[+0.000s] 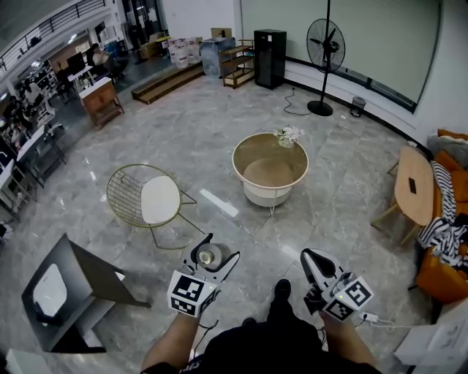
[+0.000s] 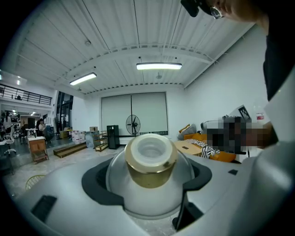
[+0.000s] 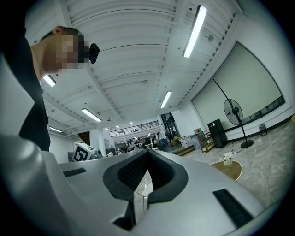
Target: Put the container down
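We hold the container in our left gripper, raised over the grey stone floor just in front of our body. Its long axis runs along the jaws, and its gold-collared mouth points outward and up. The jaws stand apart, pressed against its rounded sides. Our right gripper has its jaws closed together with nothing between them.

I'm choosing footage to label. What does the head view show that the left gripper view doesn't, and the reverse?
Only the head view: the round table with flowers on it. Only the left gripper view: ceiling lights and the head camera. Both: the container clamped in the left gripper, and the standing fan.
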Demonstrator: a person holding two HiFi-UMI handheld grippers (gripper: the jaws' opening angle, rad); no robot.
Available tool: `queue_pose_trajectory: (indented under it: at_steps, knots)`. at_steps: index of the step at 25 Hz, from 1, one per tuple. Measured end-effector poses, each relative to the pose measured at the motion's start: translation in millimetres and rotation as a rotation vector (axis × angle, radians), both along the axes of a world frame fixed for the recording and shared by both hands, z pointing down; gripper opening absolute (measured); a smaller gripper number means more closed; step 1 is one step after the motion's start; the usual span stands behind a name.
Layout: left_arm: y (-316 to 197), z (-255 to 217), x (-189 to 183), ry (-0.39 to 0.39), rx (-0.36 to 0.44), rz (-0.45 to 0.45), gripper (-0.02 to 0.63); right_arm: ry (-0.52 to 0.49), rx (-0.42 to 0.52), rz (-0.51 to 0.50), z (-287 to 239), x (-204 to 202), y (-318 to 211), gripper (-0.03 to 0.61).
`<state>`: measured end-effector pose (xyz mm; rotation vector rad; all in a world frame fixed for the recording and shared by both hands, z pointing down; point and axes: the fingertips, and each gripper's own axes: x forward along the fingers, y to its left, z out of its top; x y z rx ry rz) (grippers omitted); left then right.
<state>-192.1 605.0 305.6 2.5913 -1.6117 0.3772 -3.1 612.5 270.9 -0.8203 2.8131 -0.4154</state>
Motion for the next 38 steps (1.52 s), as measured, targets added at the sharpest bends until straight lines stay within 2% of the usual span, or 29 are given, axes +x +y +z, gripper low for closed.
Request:
queue_pose_trajectory:
  at_steps: [9, 23, 32, 38]
  knots:
    - [-97, 18, 28, 0.006, -0.045, 0.008, 0.347, -0.021, -0.046, 0.008, 24, 28, -98, 0.015]
    - [-280, 19, 109, 0.003, -0.073, 0.007, 0.347, -0.027, -0.088, -0.017, 39, 105, -284, 0.015]
    - [-345, 15, 147, -0.012, -0.071, -0.008, 0.347, -0.037, -0.109, -0.034, 47, 142, -345, 0.015]
    - [-364, 18, 150, -0.01, -0.074, -0.025, 0.347, -0.033, -0.097, -0.051, 45, 145, -365, 0.015]
